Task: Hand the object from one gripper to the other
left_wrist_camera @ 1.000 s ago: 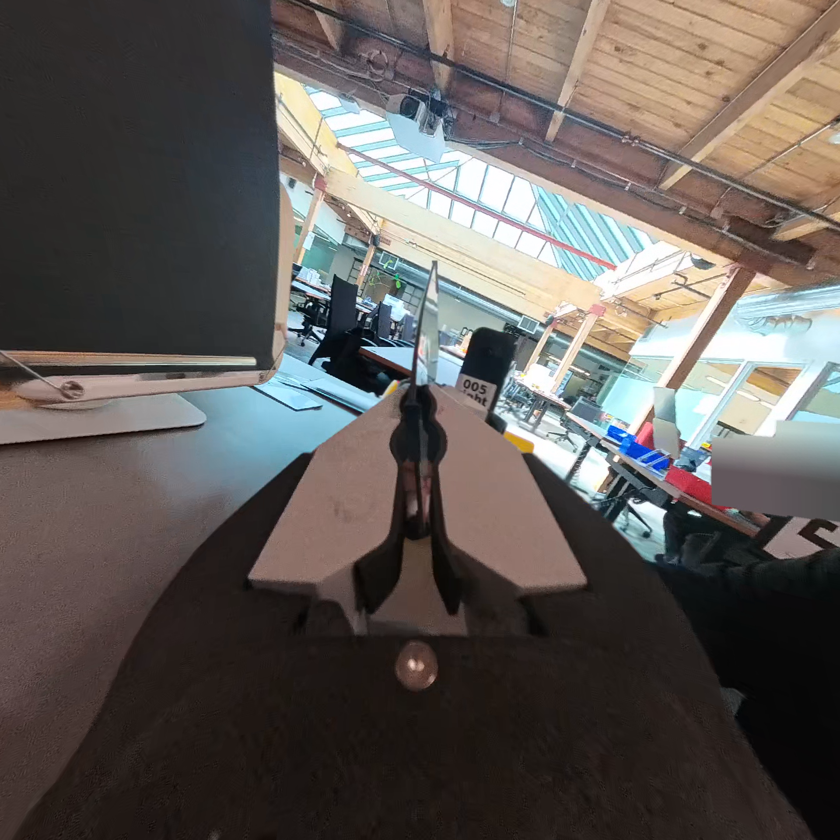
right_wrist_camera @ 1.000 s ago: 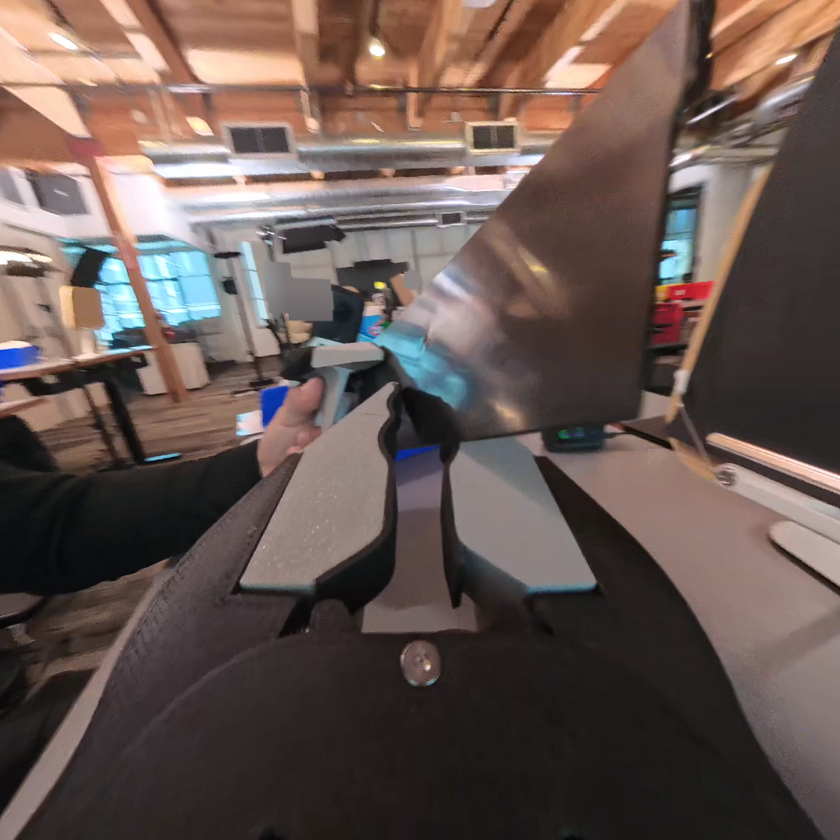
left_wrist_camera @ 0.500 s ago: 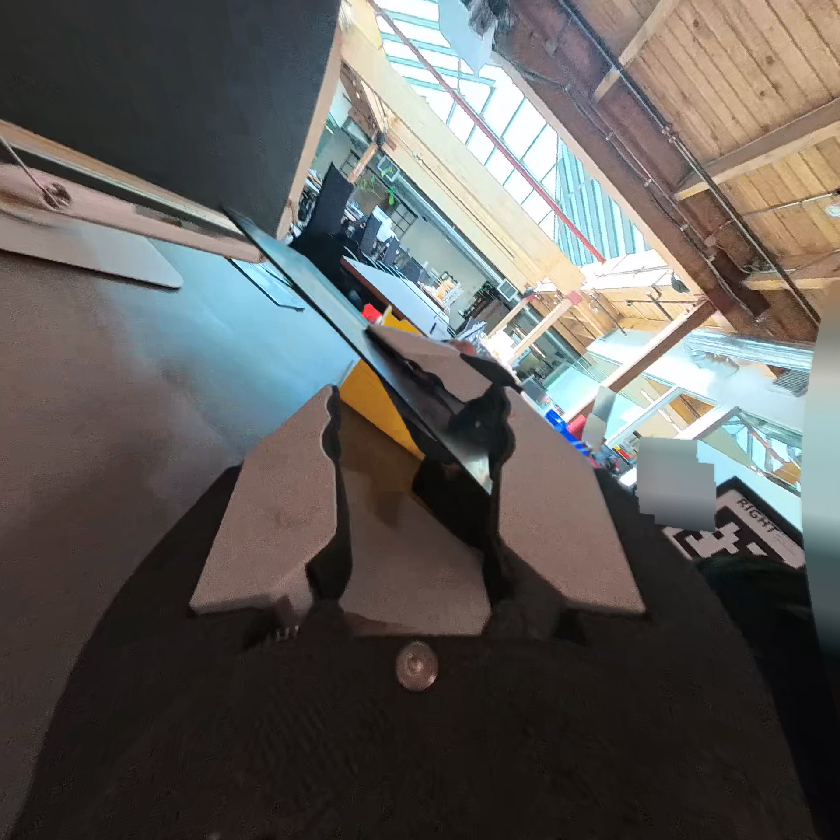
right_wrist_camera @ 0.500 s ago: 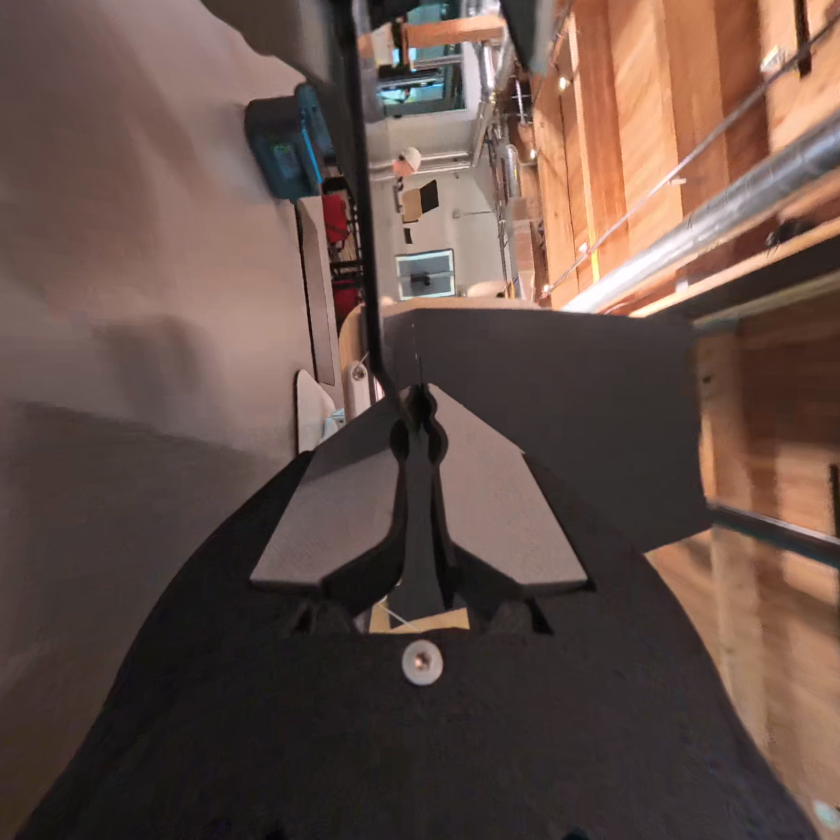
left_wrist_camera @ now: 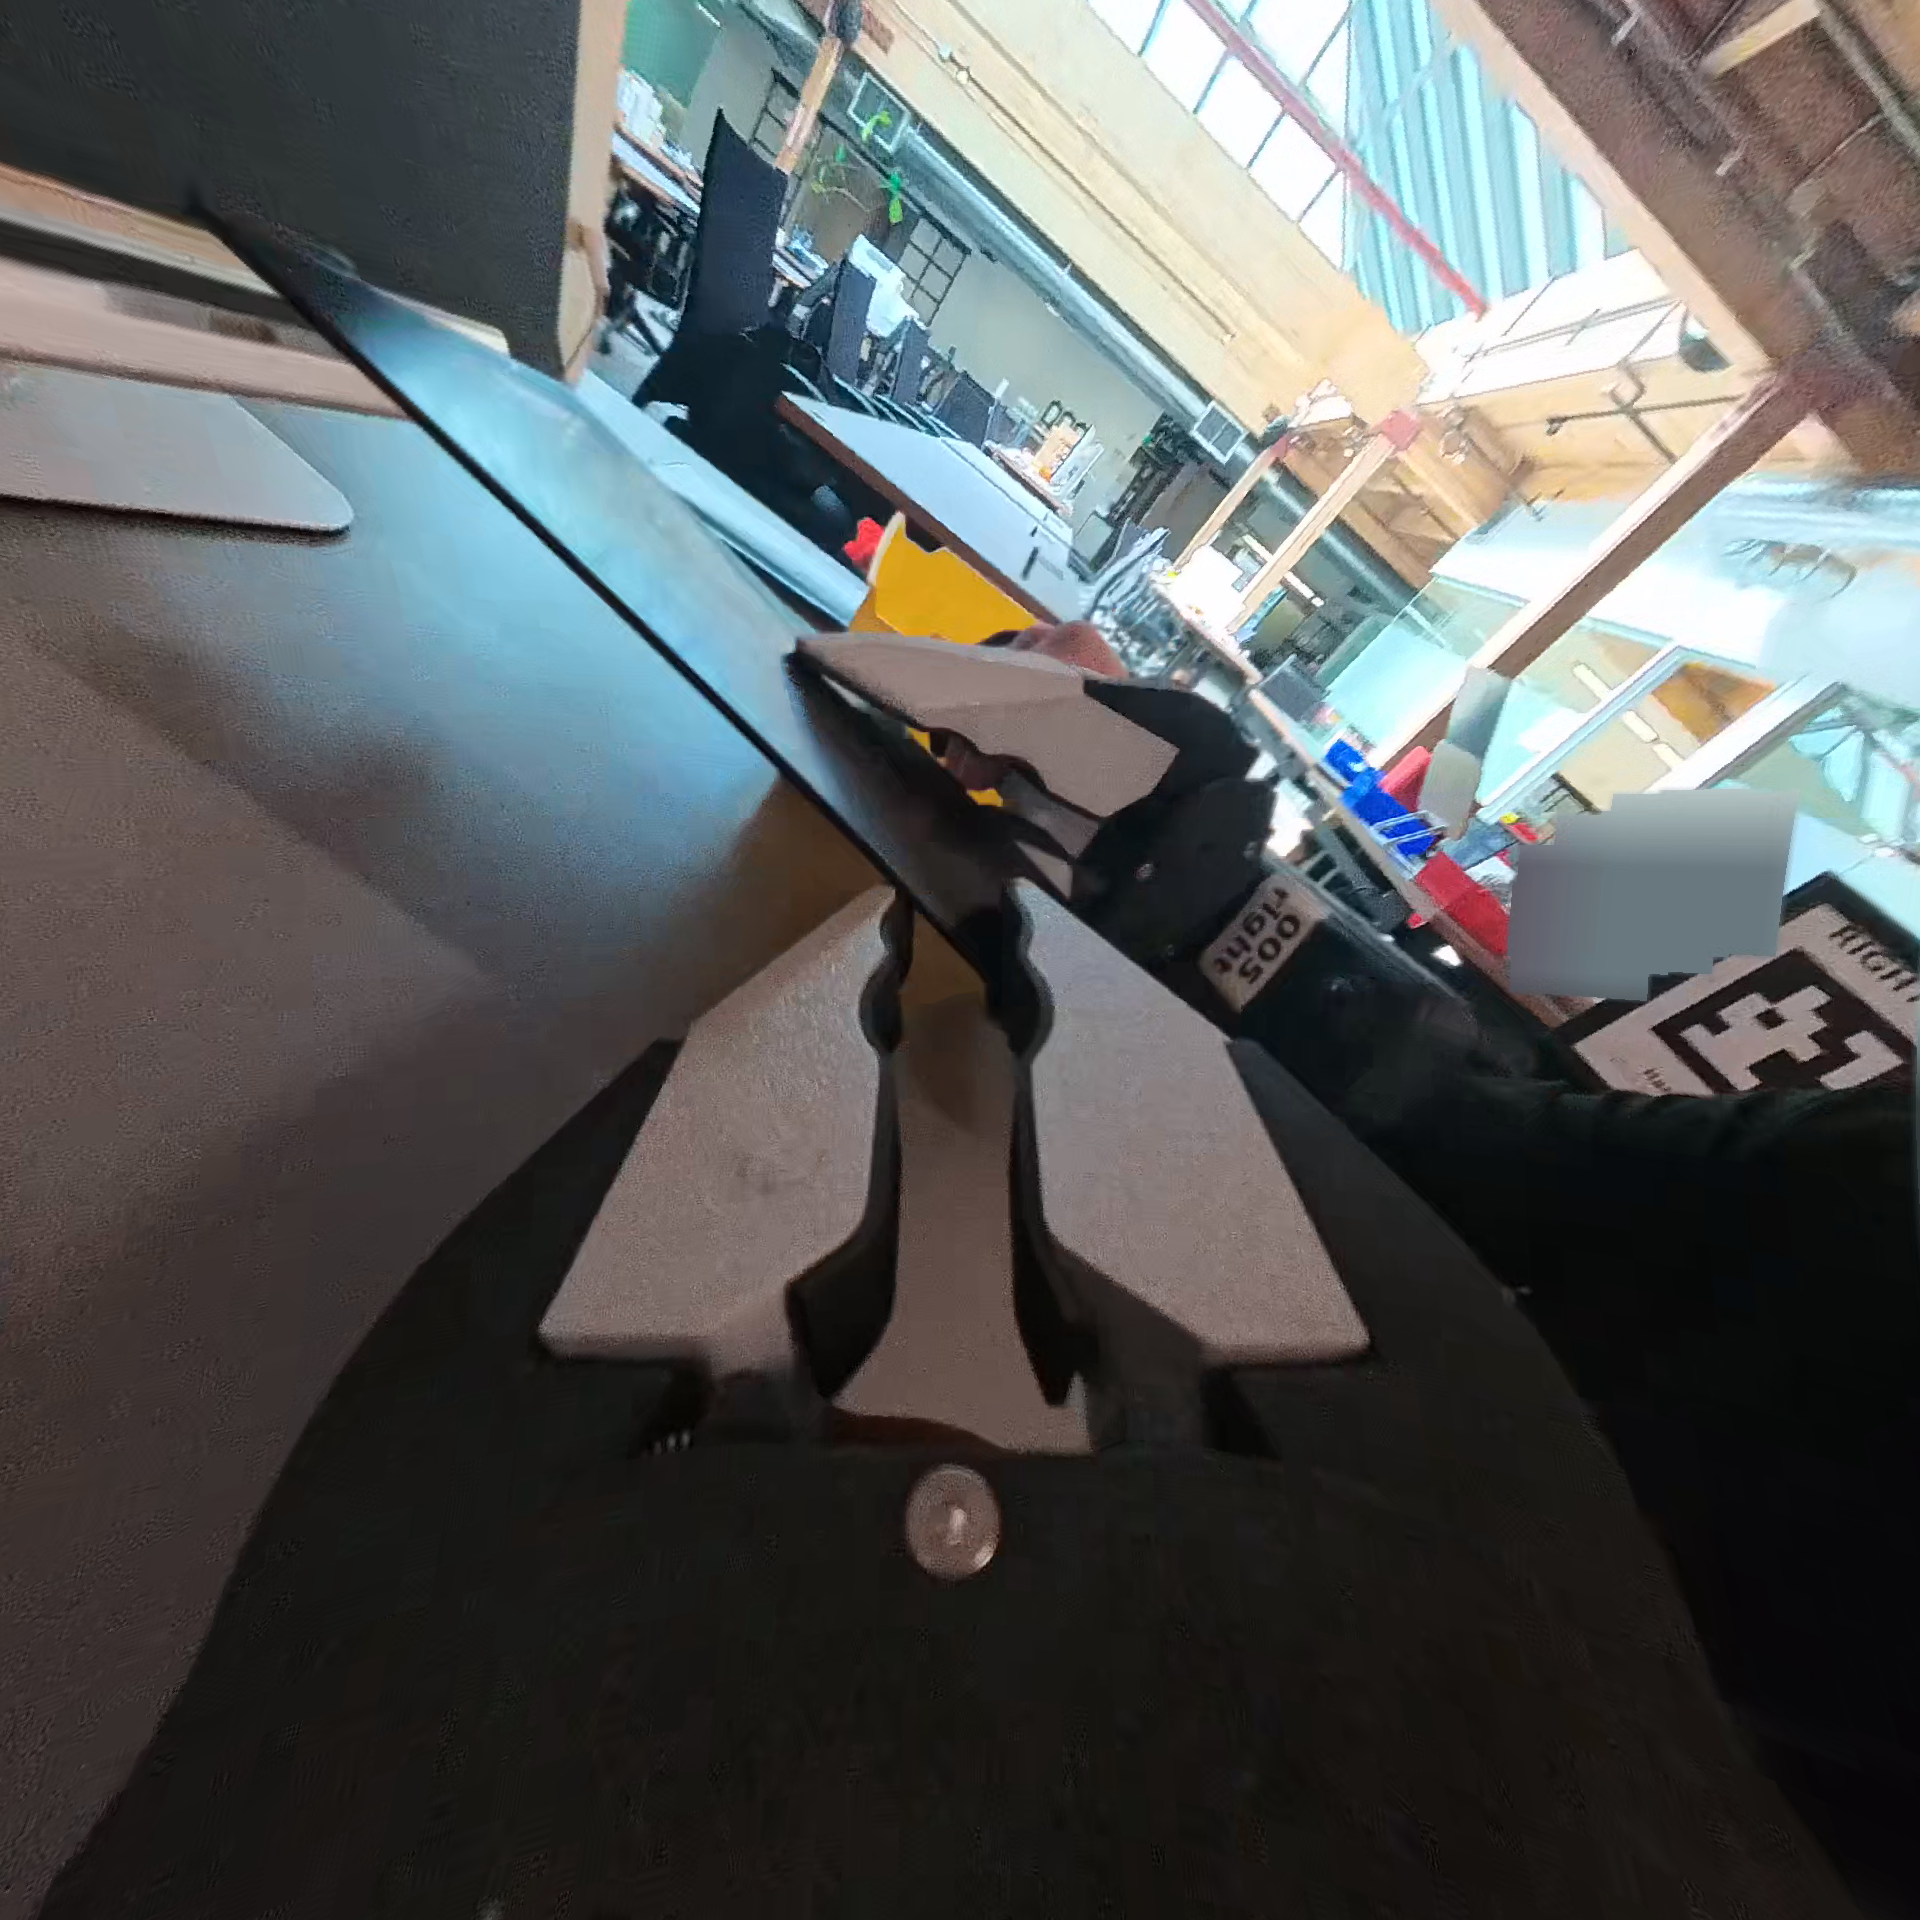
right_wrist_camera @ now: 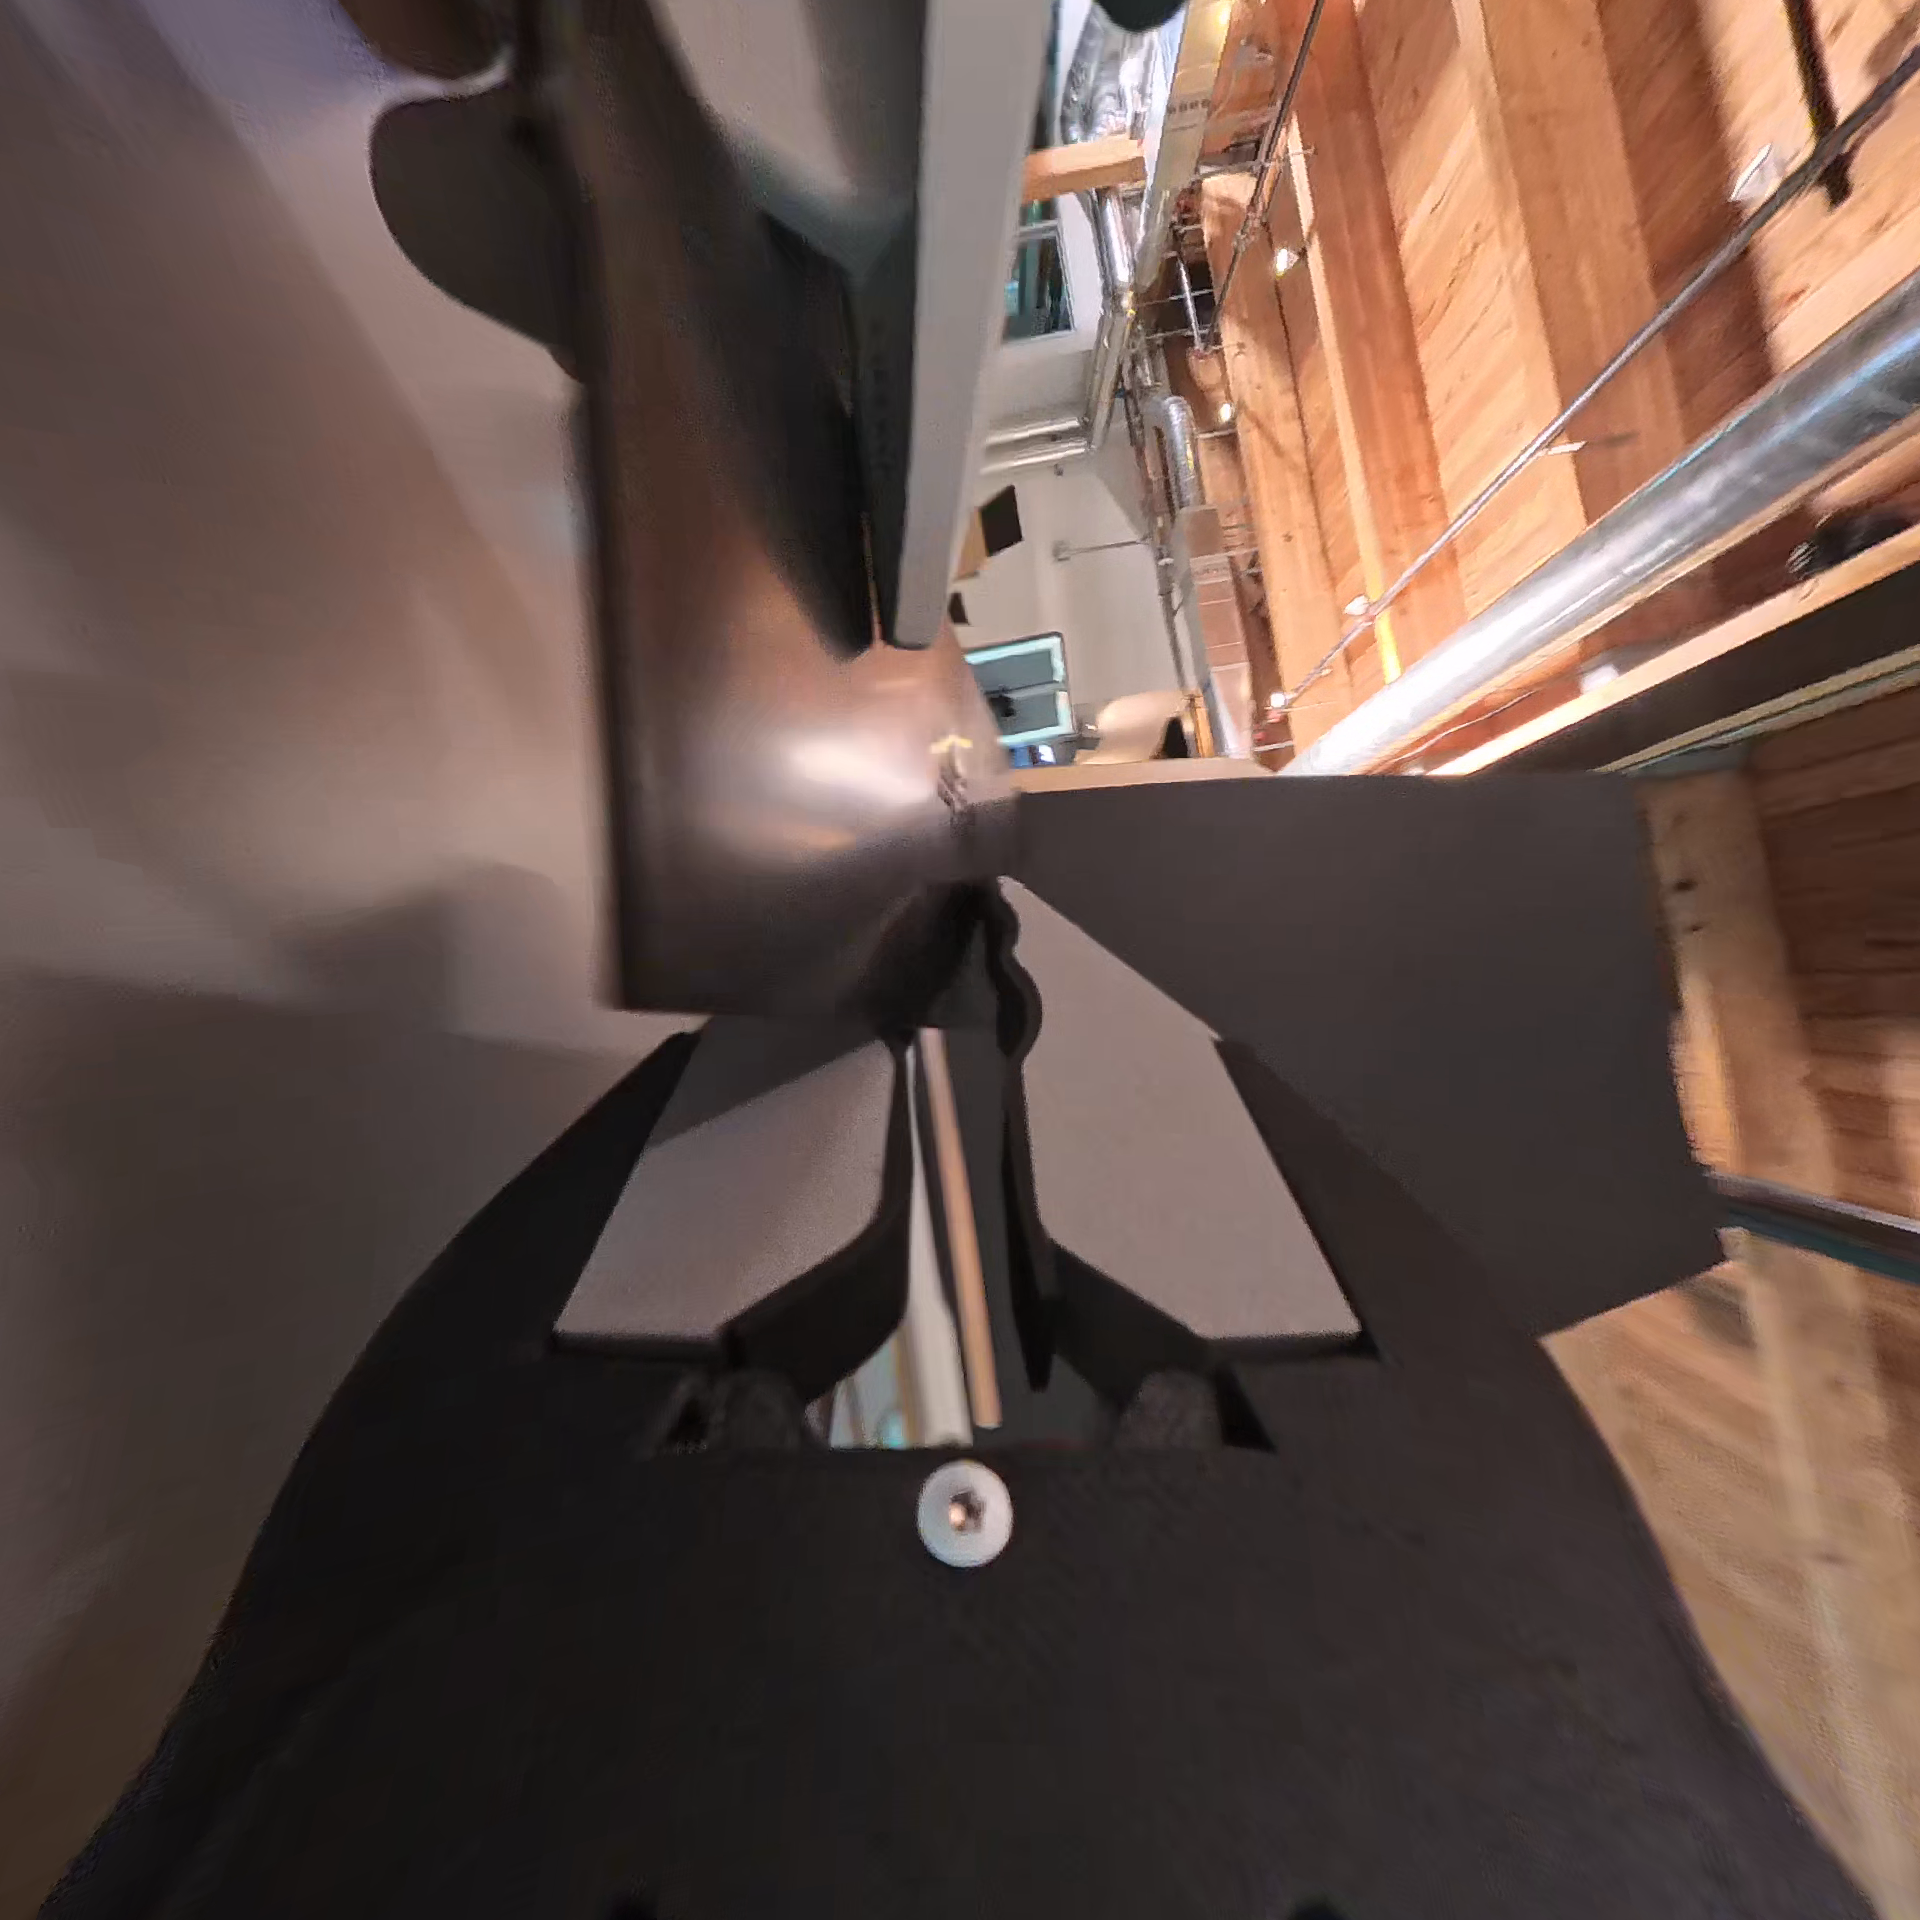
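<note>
Left gripper [left_wrist_camera: 951, 940], nearest in the left wrist view: grey fingers parted by a narrow gap, the right fingertip [left_wrist_camera: 1013, 935] touching the near edge of the thin dark sheet [left_wrist_camera: 582, 488], no clamp on it visible; right gripper [left_wrist_camera: 997, 717], just beyond and to the right: jaws closed on the same sheet, one grey finger lying across its upper face, a dark sleeve [left_wrist_camera: 1662, 1195] trailing behind toward the near right; the sheet itself was held aloft, tilted, running from the grippers up to the far left above the grey table [left_wrist_camera: 260, 883]; a flat grey monitor base [left_wrist_camera: 156, 468] lay on the table at far left, a black screen [left_wrist_camera: 312, 135] above it; a yellow object [left_wrist_camera: 935, 603] showed just behind the sheet; desks and black chairs stood well beyond under a timber roof with skylights. Right wrist view, strongly rolled and blurred: right gripper [right_wrist_camera: 961, 935] with jaws pinched on the sheet [right_wrist_camera: 748, 727] near its corner; left gripper's grey finger [right_wrist_camera: 935, 312] farther along the sheet.
</note>
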The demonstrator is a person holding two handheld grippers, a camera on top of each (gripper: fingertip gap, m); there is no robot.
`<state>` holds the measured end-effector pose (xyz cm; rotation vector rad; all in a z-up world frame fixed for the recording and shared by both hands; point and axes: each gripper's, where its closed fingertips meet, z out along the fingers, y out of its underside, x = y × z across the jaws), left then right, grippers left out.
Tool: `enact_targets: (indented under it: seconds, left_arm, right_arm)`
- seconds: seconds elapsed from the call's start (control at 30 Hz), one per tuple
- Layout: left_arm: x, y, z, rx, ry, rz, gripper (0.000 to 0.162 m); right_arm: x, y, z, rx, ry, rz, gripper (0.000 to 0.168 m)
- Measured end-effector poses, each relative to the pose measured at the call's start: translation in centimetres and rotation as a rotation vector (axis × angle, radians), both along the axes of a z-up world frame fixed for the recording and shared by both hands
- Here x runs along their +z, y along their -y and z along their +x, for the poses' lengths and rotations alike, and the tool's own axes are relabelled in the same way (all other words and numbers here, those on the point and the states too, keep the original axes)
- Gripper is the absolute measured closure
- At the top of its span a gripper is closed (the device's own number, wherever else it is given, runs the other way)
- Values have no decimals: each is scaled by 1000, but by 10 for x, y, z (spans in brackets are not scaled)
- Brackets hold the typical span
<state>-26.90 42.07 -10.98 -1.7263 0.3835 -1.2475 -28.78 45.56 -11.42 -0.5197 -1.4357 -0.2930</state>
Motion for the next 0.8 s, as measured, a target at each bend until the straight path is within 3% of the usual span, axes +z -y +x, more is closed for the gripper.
enact_targets:
  seconds: [0.1,0.17,0.23,0.27,0.37,0.5,0.57,0.67,0.73,0.8]
  left_arm:
    - [7,-3,-12,80,-40,85,157]
    - [12,-6,-23,130,-23,116,159]
    - [19,-10,-37,210,-13,172,162]
    - [26,-7,-40,210,8,207,162]
    - [43,-7,-59,344,-14,338,162]
    - [57,18,-50,412,-302,731,162]
    - [62,36,-36,384,-394,915,162]
    - [59,51,-23,299,-436,989,162]
    - [51,51,-21,282,-511,1033,162]
    - [45,50,-21,276,-568,1061,162]
  right_arm:
    - [-3,3,-1,66,-99,-252,115]
    - [0,2,1,96,-174,-424,107]
    - [-8,-2,4,89,-163,-584,137]
    - [-11,-2,5,105,-155,-649,142]
    - [-22,1,6,131,-134,-851,131]
    - [-29,30,3,283,-58,-1227,132]
    - [-16,44,9,430,-66,-1464,141]
    - [16,42,24,617,-184,-1803,129]
    - [36,43,38,777,-215,-1943,153]
    - [53,43,48,907,-258,-2033,157]
